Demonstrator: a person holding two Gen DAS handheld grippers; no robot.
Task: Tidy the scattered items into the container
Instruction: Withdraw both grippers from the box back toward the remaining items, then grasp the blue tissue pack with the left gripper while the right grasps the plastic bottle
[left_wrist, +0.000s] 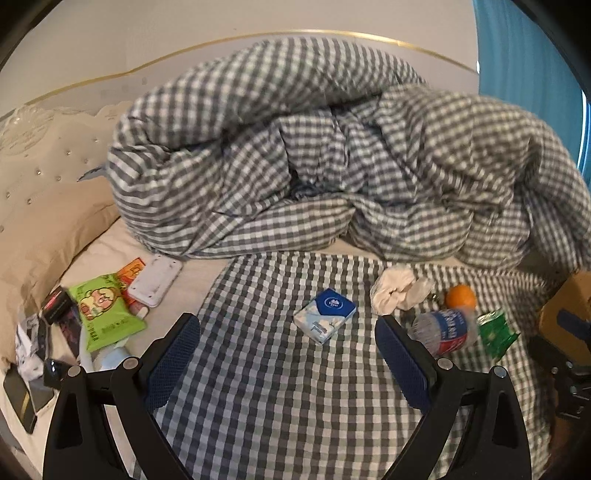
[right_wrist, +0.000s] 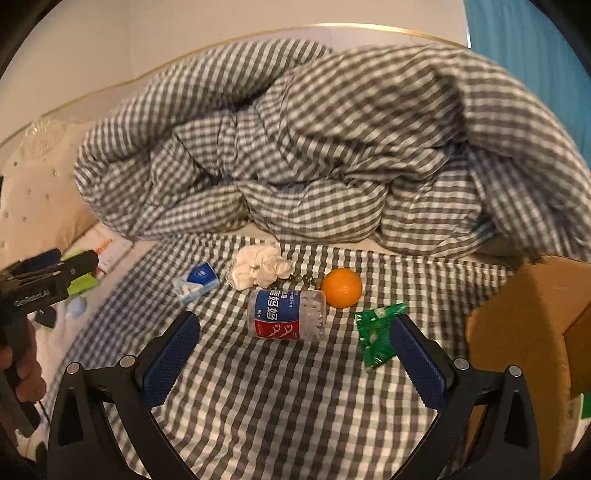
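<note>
On the checked bedsheet lie a blue-white tissue pack (left_wrist: 325, 311) (right_wrist: 197, 282), a crumpled white tissue (left_wrist: 397, 291) (right_wrist: 260, 266), an orange (left_wrist: 460, 296) (right_wrist: 341, 288), a clear floss-pick jar (left_wrist: 445, 330) (right_wrist: 288, 314) on its side and a green wrapper (left_wrist: 495, 332) (right_wrist: 378, 332). A cardboard box (right_wrist: 528, 325) (left_wrist: 565, 310) stands at the right. My left gripper (left_wrist: 288, 328) is open and empty, hovering just short of the tissue pack. My right gripper (right_wrist: 295, 332) is open and empty, its jaws either side of the jar and above it.
A bunched checked duvet (left_wrist: 314, 155) fills the back of the bed. At the left lie a green snack bag (left_wrist: 107, 314), a white flat device (left_wrist: 155, 282), an orange packet (left_wrist: 131, 273) and dark small items beside a beige pillow (left_wrist: 44, 206). The left gripper also shows in the right wrist view (right_wrist: 48, 273).
</note>
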